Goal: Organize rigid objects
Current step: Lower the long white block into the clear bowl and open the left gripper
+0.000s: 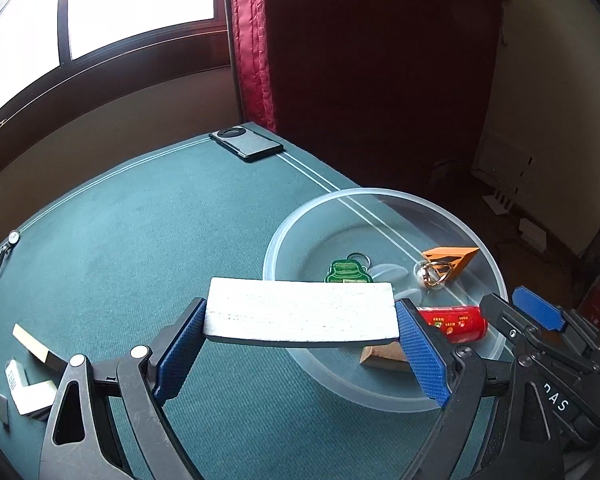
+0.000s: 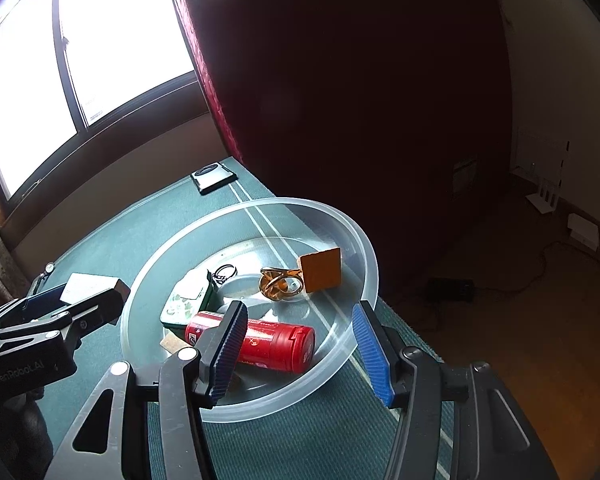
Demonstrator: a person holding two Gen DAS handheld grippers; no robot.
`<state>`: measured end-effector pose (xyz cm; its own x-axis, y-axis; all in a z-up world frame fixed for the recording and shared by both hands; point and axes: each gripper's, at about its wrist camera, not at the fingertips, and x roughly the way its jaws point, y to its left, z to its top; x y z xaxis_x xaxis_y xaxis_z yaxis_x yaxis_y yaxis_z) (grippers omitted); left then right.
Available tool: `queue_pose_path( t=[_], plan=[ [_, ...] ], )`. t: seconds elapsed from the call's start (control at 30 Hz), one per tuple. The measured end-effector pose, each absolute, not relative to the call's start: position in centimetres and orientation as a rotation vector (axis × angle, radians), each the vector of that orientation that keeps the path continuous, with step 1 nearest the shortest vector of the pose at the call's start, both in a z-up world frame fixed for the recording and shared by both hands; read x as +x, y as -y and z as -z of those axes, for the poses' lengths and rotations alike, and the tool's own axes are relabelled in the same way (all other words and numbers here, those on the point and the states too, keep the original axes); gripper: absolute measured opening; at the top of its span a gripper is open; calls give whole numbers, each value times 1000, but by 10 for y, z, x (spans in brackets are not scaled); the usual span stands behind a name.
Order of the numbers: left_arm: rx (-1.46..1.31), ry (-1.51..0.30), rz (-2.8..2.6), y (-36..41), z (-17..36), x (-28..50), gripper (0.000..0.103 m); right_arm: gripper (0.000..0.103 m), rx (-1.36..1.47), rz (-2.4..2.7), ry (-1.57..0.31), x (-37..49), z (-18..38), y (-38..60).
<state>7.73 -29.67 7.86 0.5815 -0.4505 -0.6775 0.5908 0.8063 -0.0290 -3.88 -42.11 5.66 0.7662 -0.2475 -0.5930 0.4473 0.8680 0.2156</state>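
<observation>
From the left wrist, the left gripper [image 1: 300,334] clamps a white block [image 1: 300,314] by its two ends, held over the near rim of the clear bowl [image 1: 380,196]. The block hides part of a green keychain [image 1: 346,272]; a red canister [image 1: 456,322], an orange card [image 1: 452,260] and a wooden piece [image 1: 384,356] lie in the bowl. A phone [image 1: 246,143] rests at the far table edge.

From the right wrist, the right gripper [image 2: 300,354] hangs wide open and empty over the bowl's near side, its left finger crossing the red canister.
</observation>
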Motion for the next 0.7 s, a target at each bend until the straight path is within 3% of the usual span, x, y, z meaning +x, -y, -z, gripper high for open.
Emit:
queue_pose_path(
  t=[0.33, 0.7],
  plan=[
    [206, -729, 665, 329, -75, 93, 92, 60, 361, 381, -599, -38, -52, 421],
    [186, -748, 640, 310, -69, 92, 93, 62, 348, 375, -603, -37, -51, 415]
  ],
)
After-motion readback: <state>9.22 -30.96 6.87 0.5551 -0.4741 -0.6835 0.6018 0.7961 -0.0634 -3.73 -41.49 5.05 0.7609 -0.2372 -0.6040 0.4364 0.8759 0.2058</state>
